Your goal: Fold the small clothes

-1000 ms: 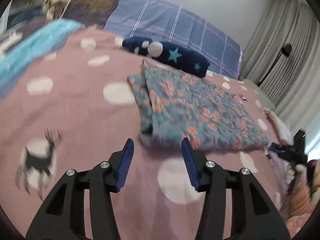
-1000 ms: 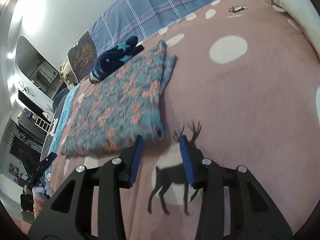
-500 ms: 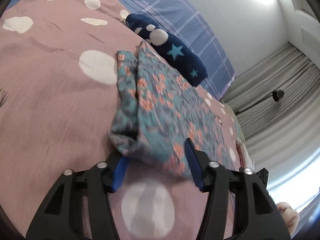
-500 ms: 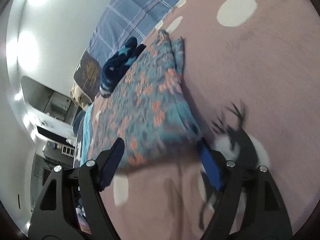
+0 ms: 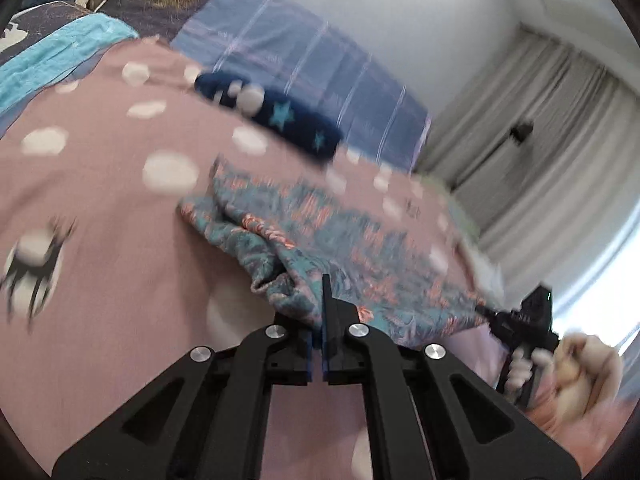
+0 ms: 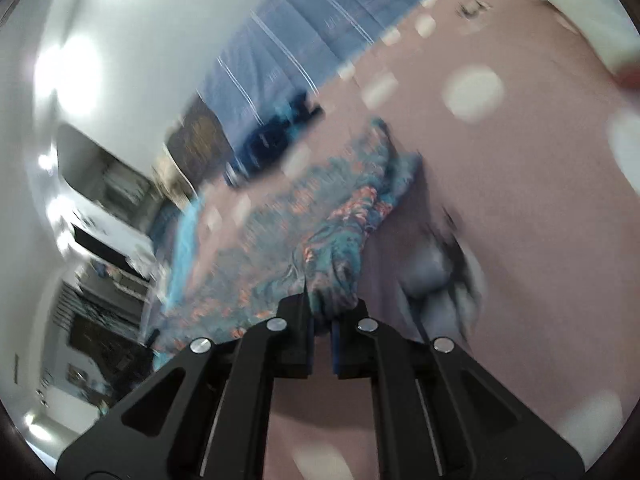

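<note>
At lower centre of each wrist view, the left gripper (image 5: 322,312) and right gripper (image 6: 320,312) are each pinched tight on a near corner of the floral garment (image 5: 320,236), which drapes across the pink spotted bedspread (image 5: 100,200). Gripping both corners likely lets that edge be carried toward the navy star-print garment (image 5: 280,120) at upper centre.

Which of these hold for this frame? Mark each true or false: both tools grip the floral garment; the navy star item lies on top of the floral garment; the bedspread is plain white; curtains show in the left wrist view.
1. Both tools grip the floral garment: true; the left tool and the right tool are each shut on an edge of it.
2. The navy star item lies on the floral garment: false; it lies apart, beyond it.
3. The bedspread is plain white: false; pink with white dots.
4. Curtains show: true.
</note>
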The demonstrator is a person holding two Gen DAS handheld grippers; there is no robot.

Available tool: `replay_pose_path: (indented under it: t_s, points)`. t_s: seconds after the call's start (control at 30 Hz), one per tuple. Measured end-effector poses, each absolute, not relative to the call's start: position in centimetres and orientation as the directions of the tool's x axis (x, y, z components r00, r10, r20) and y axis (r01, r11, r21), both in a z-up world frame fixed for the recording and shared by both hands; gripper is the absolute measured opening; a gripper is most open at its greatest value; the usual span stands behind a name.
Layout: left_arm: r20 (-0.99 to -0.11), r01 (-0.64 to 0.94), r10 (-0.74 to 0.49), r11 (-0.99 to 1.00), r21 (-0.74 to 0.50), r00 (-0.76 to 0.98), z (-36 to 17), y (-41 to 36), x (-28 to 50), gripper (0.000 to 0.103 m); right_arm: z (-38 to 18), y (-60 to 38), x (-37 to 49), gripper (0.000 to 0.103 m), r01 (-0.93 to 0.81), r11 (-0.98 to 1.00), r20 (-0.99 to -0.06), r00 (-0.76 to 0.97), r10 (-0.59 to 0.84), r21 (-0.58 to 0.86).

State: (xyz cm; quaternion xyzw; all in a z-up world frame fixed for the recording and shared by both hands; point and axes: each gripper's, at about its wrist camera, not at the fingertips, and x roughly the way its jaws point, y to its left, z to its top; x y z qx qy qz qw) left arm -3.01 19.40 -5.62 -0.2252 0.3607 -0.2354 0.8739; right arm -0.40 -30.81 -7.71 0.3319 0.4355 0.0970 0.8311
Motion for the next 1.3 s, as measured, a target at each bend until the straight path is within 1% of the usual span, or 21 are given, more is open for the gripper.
replay_pose_path:
  t_s: [0.07, 0.1, 0.17, 0.23, 0.27, 0.3, 0.4, 0.47, 0.57, 0.67, 0.73, 0.77, 0.8, 0.83, 0.87, 1.03, 1.13, 1.17, 1.2, 1.23, 1.3]
  points:
    - [-0.61, 0.201, -0.493, 0.852, -0.484, 0.621, -7.0, 19.5, -5.2, 0.012, -10.1, -30.9, -2.5, 0.018, 0.215, 0.818, -0.77, 0.522, 0.366, 0.534]
    - [-0.646, 0.135, -0.414, 0.89, -0.436, 0.641, -7.4, 20.4, -5.9, 0.017, -10.5, -31.3, -3.0, 0.022, 0.25, 0.834, -0.799, 0.51, 0.318, 0.492]
    - [-0.652, 0.046, -0.313, 0.918, -0.393, 0.69, -6.8, 22.3, -6.1, 0.02, -10.0, -32.9, -3.8, 0.028, 0.309, 0.834, -0.806, 0.54, 0.243, 0.458]
    - [-0.614, 0.01, -0.25, 0.93, -0.367, 0.748, -5.2, 23.7, -5.3, 0.029, -7.8, -34.3, -3.0, 0.032, 0.301, 0.832, -0.76, 0.618, 0.202, 0.466]
    - [-0.587, 0.035, -0.26, 0.93, -0.366, 0.767, -4.3, 23.8, -4.4, 0.043, -6.9, -34.3, -2.3, 0.036, 0.28, 0.846, -0.743, 0.643, 0.186, 0.455]
    - [-0.57, 0.059, -0.271, 0.93, -0.362, 0.776, -3.8, 23.6, -3.7, 0.049, -5.8, -34.0, -1.3, 0.042, 0.244, 0.868, -0.724, 0.668, 0.173, 0.433]
    - [-0.577, 0.148, -0.356, 0.915, -0.375, 0.736, -3.8, 21.8, 2.8, 0.053, -4.4, -32.4, 4.1, 0.05, 0.141, 0.924, -0.701, 0.694, 0.164, 0.357]
    - [-0.615, 0.161, -0.376, 0.913, -0.376, 0.693, -4.9, 20.4, 7.4, 0.056, -4.4, -31.3, 8.1, 0.053, 0.047, 0.936, -0.693, 0.685, 0.224, 0.349]
    - [-0.69, 0.182, -0.374, 0.924, -0.337, 0.619, -7.0, 18.1, 13.4, 0.056, -6.3, -30.5, 15.6, 0.056, 0.025, 0.957, -0.744, 0.635, 0.208, 0.289]
    - [-0.759, 0.179, -0.367, 0.93, -0.322, 0.538, -9.3, 16.4, 18.3, 0.056, -8.8, -31.0, 20.6, 0.056, 0.035, 0.952, -0.786, 0.573, 0.231, 0.305]
    - [-0.802, 0.14, -0.356, 0.933, -0.33, 0.48, -10.8, 16.2, 20.3, 0.051, -10.0, -31.2, 22.6, 0.056, 0.043, 0.949, -0.806, 0.541, 0.241, 0.313]
    - [-0.806, 0.14, -0.35, 0.936, -0.323, 0.477, -11.0, 15.9, 20.6, 0.032, -10.8, -31.2, 23.6, 0.051, 0.042, 0.954, -0.82, 0.523, 0.232, 0.296]
    - [-0.799, 0.152, -0.355, 0.934, -0.323, 0.486, -10.8, 15.8, 20.7, 0.004, -10.9, -31.1, 23.8, 0.014, 0.022, 0.959, -0.822, 0.522, 0.229, 0.282]
    - [-0.785, 0.161, -0.384, 0.922, -0.351, 0.486, -10.7, 15.8, 20.7, 0.006, -10.9, -30.7, 23.9, 0.005, -0.018, 0.958, -0.816, 0.519, 0.254, 0.287]
    - [-0.759, 0.171, -0.399, 0.915, -0.365, 0.515, -10.0, 15.8, 20.3, 0.005, -10.3, -30.8, 23.3, 0.005, -0.026, 0.96, -0.802, 0.543, 0.249, 0.28]
    - [-0.646, 0.236, -0.369, 0.929, -0.286, 0.668, -5.6, 16.2, 18.2, 0.006, -6.2, -31.2, 21.8, 0.005, -0.058, 0.95, -0.684, 0.681, 0.263, 0.308]
    - [-0.677, 0.221, -0.295, 0.955, -0.196, 0.674, -7.2, 15.6, 20.1, 0.007, -8.0, -30.9, 23.3, 0.009, -0.038, 0.963, -0.72, 0.657, 0.225, 0.266]
    - [-0.697, 0.215, -0.282, 0.959, -0.185, 0.659, -8.1, 15.5, 20.6, 0.009, -9.7, -30.8, 24.2, 0.016, -0.003, 0.966, -0.762, 0.614, 0.205, 0.257]
    - [-0.73, 0.205, -0.261, 0.964, -0.167, 0.632, -9.3, 15.3, 21.3, 0.013, -10.6, -30.8, 24.4, 0.018, 0.015, 0.967, -0.783, 0.59, 0.198, 0.256]
    - [-0.765, 0.195, -0.239, 0.969, -0.151, 0.598, -10.7, 15.1, 21.8, 0.016, -11.2, -30.8, 24.2, 0.018, 0.024, 0.966, -0.791, 0.58, 0.197, 0.259]
    - [-0.772, 0.19, -0.236, 0.97, -0.152, 0.59, -11.4, 15.2, 21.3, 0.022, -10.5, -30.9, 22.8, 0.028, 0.01, 0.963, -0.77, 0.602, 0.21, 0.27]
